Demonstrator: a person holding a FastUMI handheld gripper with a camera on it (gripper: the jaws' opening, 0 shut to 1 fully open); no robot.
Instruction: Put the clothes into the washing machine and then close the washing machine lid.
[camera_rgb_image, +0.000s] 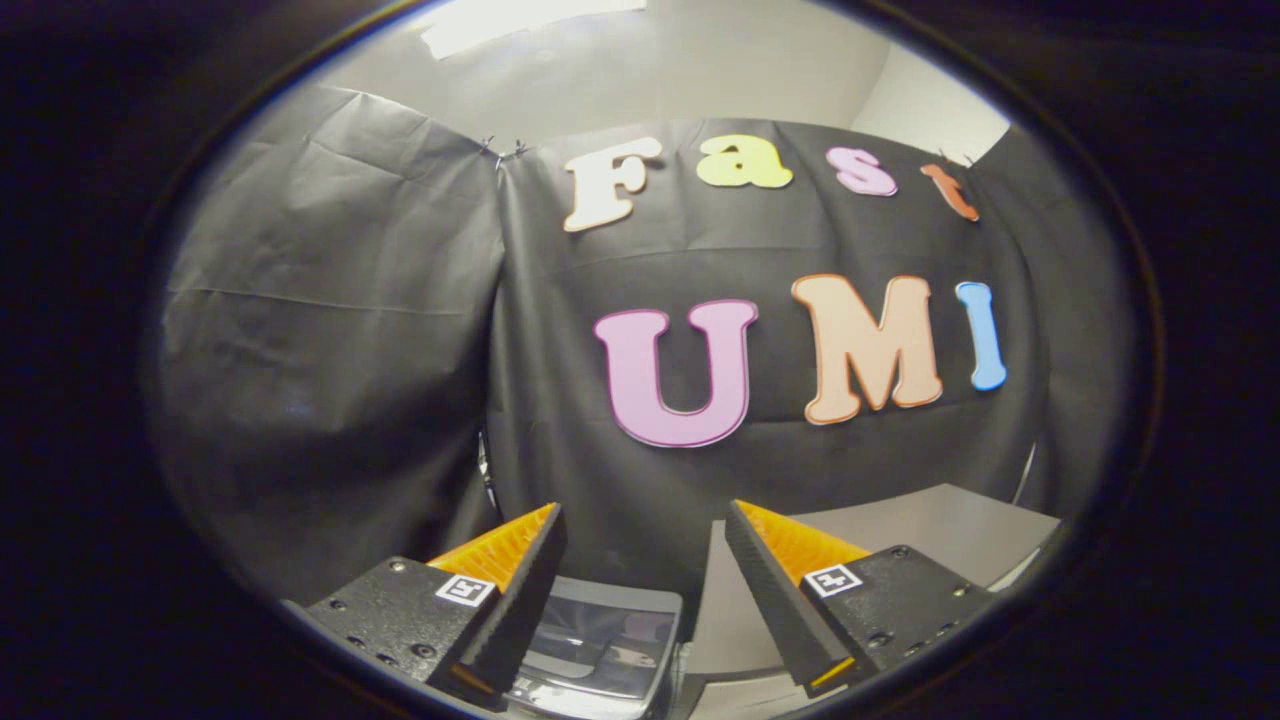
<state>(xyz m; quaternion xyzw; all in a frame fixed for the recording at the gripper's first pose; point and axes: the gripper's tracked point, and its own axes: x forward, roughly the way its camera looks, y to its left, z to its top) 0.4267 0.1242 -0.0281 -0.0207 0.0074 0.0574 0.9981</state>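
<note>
Hovering: jaws (645, 520) apart, empty | washing machine lid (605, 640) below, between them

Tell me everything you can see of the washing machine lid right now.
The washing machine lid shows low between the open gripper fingers, below their tips: a dark, glossy, see-through-looking panel in a pale grey frame with rounded corners, catching reflections. Its near part is cut off. Whether it is open or closed cannot be told. Nothing touches it.

The washing machine (600, 640) is partly hidden behind the fingers (520, 590), its lower part cut off
</note>
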